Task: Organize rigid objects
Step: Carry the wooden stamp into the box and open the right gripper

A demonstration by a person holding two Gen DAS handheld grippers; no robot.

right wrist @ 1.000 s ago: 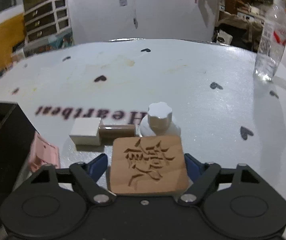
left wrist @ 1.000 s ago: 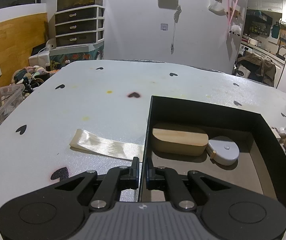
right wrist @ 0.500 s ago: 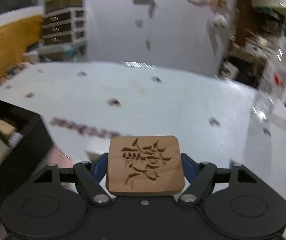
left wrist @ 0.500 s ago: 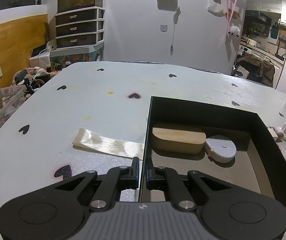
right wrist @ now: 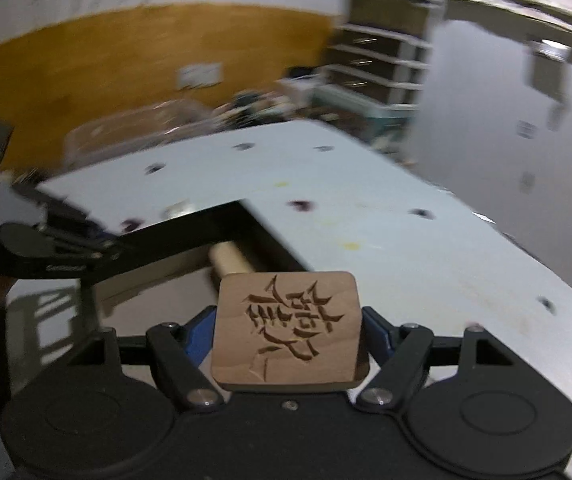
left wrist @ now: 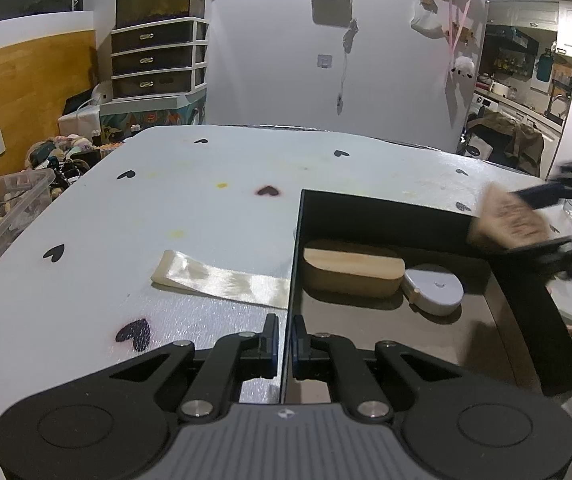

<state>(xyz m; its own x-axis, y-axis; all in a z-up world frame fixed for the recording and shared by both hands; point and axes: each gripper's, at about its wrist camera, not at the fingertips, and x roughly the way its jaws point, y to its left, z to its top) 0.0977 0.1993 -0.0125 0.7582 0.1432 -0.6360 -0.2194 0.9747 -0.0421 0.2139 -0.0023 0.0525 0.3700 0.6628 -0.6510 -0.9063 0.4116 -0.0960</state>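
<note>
Right tongs: clamped on the flat sides of a carved wooden tile, carved face up; tile sits over the right edge of the black box
Left tongs: narrow, pinching the box's near-left wall; holding nothing else
Key relation: box floor lies ahead, left and below the tile; right hand is the nearer one
In box: wooden case, long axis left to right; tape measure touching its right end
Desk: ribbon left of the box
Hard to see: right view blurred; box floor under the tile hidden

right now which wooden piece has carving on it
The square wooden block gripped by the right gripper; the oval wooden piece in the black box is plain.
</note>
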